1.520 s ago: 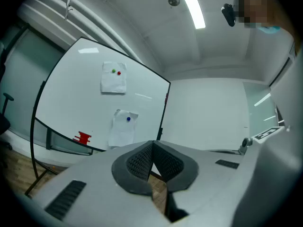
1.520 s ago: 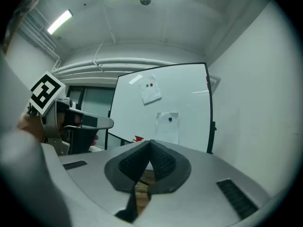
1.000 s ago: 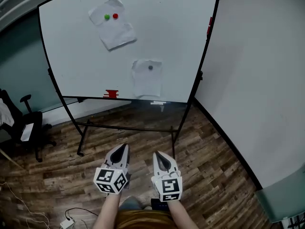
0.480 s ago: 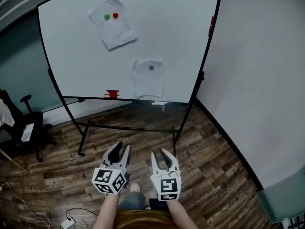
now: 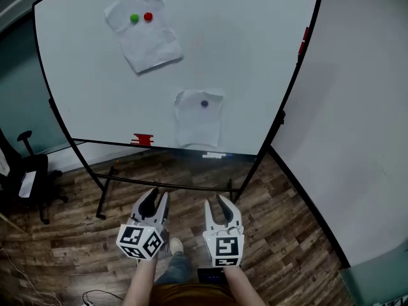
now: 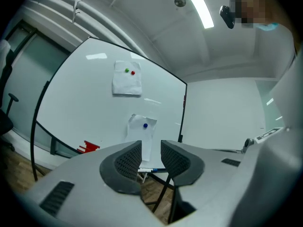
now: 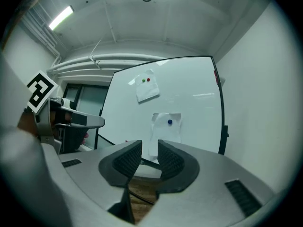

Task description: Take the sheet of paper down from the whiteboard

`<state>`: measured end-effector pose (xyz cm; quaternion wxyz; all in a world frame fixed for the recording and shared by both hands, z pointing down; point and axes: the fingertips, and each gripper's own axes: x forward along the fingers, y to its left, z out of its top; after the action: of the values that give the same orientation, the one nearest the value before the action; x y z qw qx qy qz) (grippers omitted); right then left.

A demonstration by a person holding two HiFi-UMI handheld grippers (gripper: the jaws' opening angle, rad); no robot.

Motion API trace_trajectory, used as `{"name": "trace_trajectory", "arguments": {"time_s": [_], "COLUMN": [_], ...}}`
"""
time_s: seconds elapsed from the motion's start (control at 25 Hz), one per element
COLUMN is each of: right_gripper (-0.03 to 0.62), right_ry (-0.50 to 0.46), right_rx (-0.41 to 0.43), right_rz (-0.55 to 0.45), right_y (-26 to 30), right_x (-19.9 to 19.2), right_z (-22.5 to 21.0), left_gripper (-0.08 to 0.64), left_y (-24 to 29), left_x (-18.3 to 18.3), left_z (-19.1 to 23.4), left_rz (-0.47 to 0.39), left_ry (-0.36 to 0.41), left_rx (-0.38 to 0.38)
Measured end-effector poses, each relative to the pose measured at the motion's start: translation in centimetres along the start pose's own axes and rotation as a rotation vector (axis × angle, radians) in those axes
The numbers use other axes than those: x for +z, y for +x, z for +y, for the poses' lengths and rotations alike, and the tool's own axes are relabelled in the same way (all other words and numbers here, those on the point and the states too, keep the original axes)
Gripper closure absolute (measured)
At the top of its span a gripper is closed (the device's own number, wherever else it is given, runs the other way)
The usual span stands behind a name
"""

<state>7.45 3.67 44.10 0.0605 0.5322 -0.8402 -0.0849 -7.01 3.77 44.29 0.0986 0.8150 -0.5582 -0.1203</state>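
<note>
Facing the lower sheet (image 5: 199,121), both grippers (image 5: 156,196) (image 5: 215,202) hover well short.

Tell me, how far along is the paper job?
Done: nothing yet. Both sheets hang on the whiteboard, the upper sheet under a green magnet and red magnet, the lower sheet under a blue magnet. In hand: the left gripper and right gripper are open, empty, short of the board. Left: reach a sheet, free it, take it down.
</note>
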Motion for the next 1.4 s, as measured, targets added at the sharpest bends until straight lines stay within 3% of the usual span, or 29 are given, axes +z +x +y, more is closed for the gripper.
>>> {"name": "trace_trajectory", "arguments": {"time_s": [0.4, 0.64, 0.92, 1.08, 1.4], "right_gripper": [0.472, 0.471, 0.463, 0.460, 0.448], "right_ry": [-0.023, 0.036, -0.023, -0.101, -0.234], "right_rx": [-0.052, -0.083, -0.127, -0.152, -0.169], "right_rz": [0.013, 0.014, 0.016, -0.009, -0.095], "right_y": [19.6, 27.4, 32.4, 33.7, 35.6], "right_x": [1.2, 1.2, 1.4, 2.6, 4.9], "right_z": [-6.5, -9.0, -10.4, -10.8, -11.6], "left_gripper": [0.433, 0.433, 0.433, 0.436, 0.448], "left_y": [18.9, 26.6, 31.3, 32.4, 34.2], "left_x": [2.9, 2.5, 2.7, 3.4, 3.9], "left_z": [9.8, 12.3, 14.0, 13.8, 12.9], "left_rz": [0.037, 0.075, 0.082, 0.062, 0.049], "left_ry": [0.014, 0.028, 0.035, 0.097, 0.141], "left_rx": [-0.040, -0.110, -0.157, -0.180, -0.218]}}
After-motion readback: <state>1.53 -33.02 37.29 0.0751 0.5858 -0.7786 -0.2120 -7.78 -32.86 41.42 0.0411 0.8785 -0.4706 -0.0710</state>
